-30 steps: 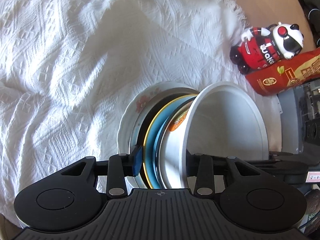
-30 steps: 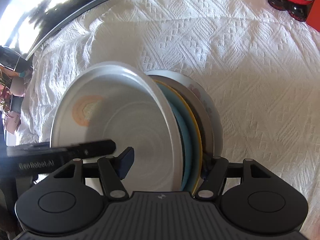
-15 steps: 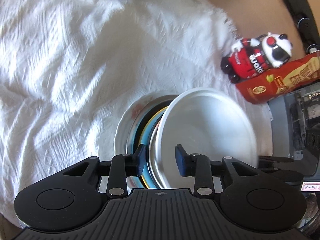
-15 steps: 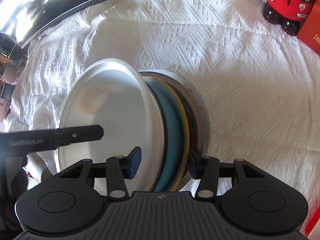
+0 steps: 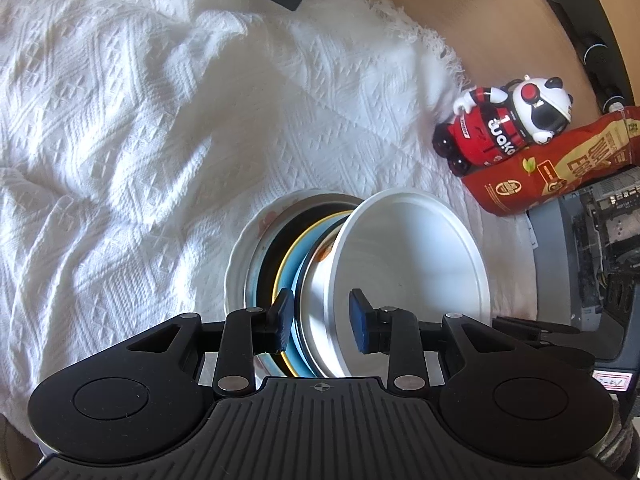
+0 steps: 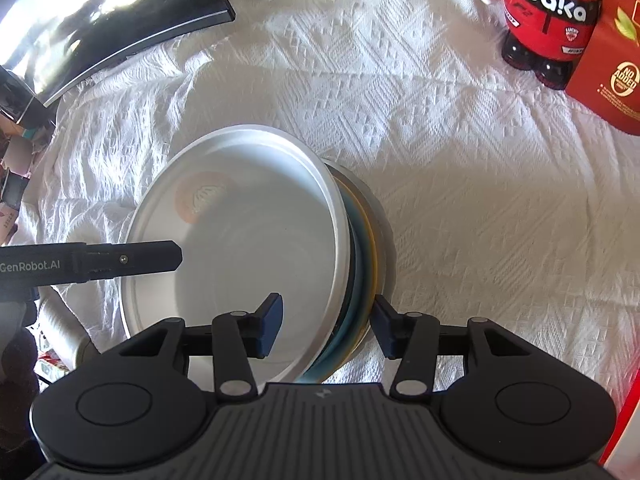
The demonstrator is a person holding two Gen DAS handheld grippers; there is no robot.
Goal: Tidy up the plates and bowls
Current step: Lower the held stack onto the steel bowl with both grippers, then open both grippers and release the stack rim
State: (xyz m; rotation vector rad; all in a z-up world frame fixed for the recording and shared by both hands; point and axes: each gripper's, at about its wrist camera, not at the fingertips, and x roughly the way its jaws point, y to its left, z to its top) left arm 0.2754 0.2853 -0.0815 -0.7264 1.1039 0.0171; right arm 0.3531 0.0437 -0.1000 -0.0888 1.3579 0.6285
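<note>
A stack of dishes (image 5: 320, 264) lies tilted over the white cloth: a floral white plate (image 5: 240, 264) lowest, then black, yellow-rimmed and blue plates, then white bowls (image 6: 248, 248). My left gripper (image 5: 320, 318) is closing on the near rim. One pad sits against the blue plate's edge, the other inside the top bowl (image 5: 408, 264). The floral and black plates show outside its left pad. On the opposite rim, my right gripper (image 6: 326, 320) clamps the whole stack, one pad in the bowl, one under the lowest plate.
A red and white panda figure (image 5: 504, 128) and a red snack bag (image 5: 560, 164) stand to the right on the cloth. A dark curved monitor (image 6: 100, 12) lies at the cloth's far edge. Grey equipment (image 5: 600, 260) sits past the bag. Rumpled cloth (image 5: 140, 140) spreads left.
Both pairs of jaws have narrowed onto the stack's rims. Both cameras have risen a little, and the top bowl has tipped and settled back against the plates.
</note>
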